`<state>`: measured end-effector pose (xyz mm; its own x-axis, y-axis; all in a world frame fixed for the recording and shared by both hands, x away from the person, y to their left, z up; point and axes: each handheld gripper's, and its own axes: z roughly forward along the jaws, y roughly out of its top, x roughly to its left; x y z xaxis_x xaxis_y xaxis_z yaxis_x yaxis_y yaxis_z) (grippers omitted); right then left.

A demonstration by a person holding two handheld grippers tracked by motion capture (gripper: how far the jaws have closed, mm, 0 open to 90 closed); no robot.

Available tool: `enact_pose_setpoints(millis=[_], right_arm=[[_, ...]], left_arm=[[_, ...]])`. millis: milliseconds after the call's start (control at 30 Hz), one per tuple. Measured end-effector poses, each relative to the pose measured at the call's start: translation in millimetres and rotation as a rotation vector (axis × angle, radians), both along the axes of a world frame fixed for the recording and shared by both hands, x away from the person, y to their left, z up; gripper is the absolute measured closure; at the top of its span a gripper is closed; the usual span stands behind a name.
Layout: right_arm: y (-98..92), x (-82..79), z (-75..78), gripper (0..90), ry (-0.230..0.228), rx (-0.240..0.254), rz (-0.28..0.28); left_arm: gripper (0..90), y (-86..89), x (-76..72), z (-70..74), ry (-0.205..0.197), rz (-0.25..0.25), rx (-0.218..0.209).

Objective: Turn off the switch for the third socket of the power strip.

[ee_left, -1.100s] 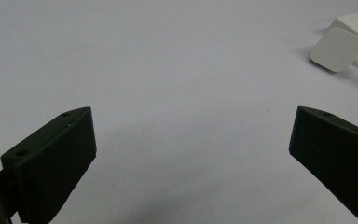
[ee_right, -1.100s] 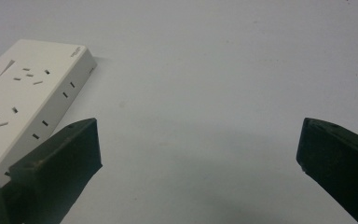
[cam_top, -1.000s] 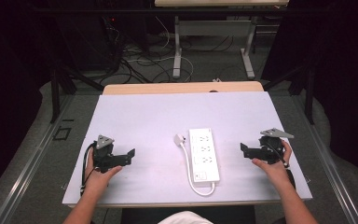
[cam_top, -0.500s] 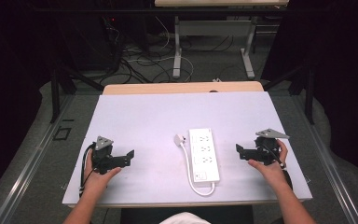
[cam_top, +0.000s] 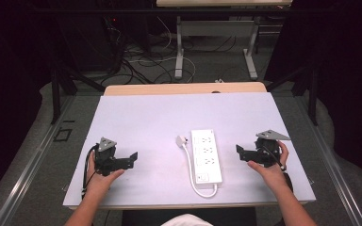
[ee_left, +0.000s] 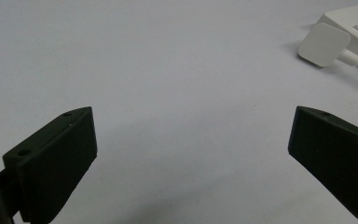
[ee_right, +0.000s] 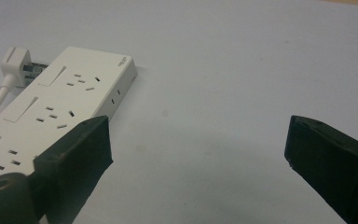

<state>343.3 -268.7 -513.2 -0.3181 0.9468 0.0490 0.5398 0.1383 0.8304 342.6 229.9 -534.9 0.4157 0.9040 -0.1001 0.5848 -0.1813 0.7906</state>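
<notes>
The white plastic three-outlet power strip (cam_top: 206,156) lies flat at the table's middle right, long axis running near to far, its cable looping to the white plug (cam_top: 183,140) on its left. Rigid, light, smooth; best pinched across its long edges. Right gripper (cam_top: 242,151) wide, its jaws just narrowed slightly on nothing; left gripper (cam_top: 131,158) wide, empty

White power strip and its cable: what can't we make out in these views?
- White plastic power strip, right gripper view: near end cut off by the left edge and hidden behind the right gripper's black jaw.
- Its white plug, left gripper view: prongs face away.
- Brand mark: too small to read.
</notes>
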Motion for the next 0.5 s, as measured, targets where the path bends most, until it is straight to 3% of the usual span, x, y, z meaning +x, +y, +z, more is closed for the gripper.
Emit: enact_pose_setpoints(millis=[500], right_arm=[[14.5,-4.7,9.7,26.4,-0.012,0.007,0.076]], left_arm=[[0.9,-1.3,-0.8,-0.8,-0.003,0.001,-0.001]])
